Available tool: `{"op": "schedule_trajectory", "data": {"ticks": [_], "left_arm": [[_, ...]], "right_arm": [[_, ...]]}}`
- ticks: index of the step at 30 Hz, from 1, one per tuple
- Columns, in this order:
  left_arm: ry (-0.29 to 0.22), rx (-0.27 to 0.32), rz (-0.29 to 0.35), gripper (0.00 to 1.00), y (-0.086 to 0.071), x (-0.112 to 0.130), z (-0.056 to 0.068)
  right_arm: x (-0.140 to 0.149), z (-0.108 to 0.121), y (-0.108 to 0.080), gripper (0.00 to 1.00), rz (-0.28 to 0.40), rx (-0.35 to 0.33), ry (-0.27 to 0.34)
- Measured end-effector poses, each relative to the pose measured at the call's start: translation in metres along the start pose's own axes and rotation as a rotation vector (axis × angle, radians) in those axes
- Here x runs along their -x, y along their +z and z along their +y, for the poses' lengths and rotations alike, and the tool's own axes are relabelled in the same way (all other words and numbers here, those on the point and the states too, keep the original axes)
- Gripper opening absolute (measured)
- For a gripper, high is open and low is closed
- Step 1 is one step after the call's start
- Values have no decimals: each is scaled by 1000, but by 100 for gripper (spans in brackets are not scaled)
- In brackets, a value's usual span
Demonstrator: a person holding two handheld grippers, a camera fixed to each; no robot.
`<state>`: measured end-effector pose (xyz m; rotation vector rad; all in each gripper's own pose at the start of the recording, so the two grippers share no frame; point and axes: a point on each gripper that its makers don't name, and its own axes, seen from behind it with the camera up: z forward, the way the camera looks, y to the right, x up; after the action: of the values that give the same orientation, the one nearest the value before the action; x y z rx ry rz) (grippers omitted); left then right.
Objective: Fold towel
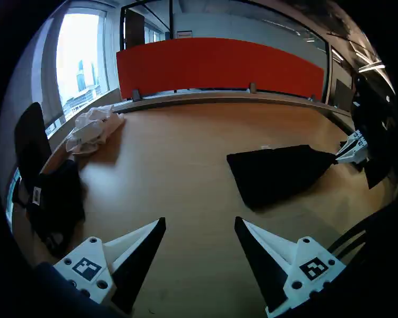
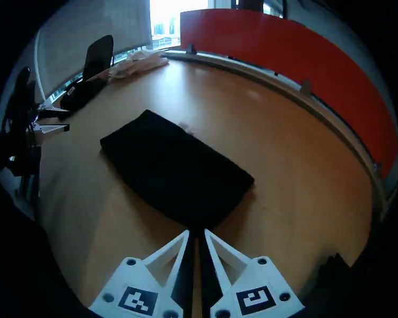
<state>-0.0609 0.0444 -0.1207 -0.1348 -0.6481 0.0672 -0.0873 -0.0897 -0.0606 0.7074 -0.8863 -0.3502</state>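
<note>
Left gripper view:
- Left gripper (image 1: 199,220) at bottom centre of the frame. Jaws wide apart, bare tabletop between them, nothing held.
- Light brown wooden table (image 1: 172,159) fills the middle of the frame.
- Black folded towel (image 1: 276,172) lies right of centre, well apart from the left gripper's fingertips. Its right end narrows to a point.
- Right gripper (image 1: 353,149) at the right edge, with its white fingers meeting that pointed end.
- Crumpled white cloth (image 1: 93,130) sits upper left on the table, near the window side.
- Below the cloth, at the left table edge, is a dark bag-like item (image 1: 58,201). Details are too dim to make out.
- Black office chair (image 1: 32,138) at far left.
- Long orange-red partition panel (image 1: 220,66) runs across the top, along the far table edge.

Right gripper view:
- Right gripper (image 2: 197,233) at bottom centre. Jaws drawn nearly together, with only a thin slit between them.
- The towel (image 2: 172,169) lies flat as a rough rectangle, running from left of centre down to the fingertips. Its near edge meets the tips.
- Cannot tell whether any cloth is pinched in the slit.
- Left gripper (image 2: 53,126) shows small at the left edge, apart from the towel.
- The partition (image 2: 316,69) runs from the top down the right side.
- The white cloth (image 2: 138,62) is at the upper left.
</note>
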Motion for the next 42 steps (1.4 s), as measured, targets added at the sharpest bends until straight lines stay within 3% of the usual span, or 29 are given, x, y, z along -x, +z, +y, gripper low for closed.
{"op": "schedule_trajectory", "data": {"ticks": [11, 18, 30, 42], "left_arm": [[-3, 3, -1, 96, -3, 1, 0], [-6, 9, -1, 96, -5, 2, 4], [2, 4, 0, 96, -13, 4, 2], [-17, -19, 13, 97, -28, 4, -5]], "right_arm": [[-15, 5, -26, 5, 42, 26, -9], [-21, 6, -29, 5, 51, 29, -20], [-69, -9, -17, 5, 90, -13, -104], [-123, -60, 10, 5, 119, -119, -229]]}}
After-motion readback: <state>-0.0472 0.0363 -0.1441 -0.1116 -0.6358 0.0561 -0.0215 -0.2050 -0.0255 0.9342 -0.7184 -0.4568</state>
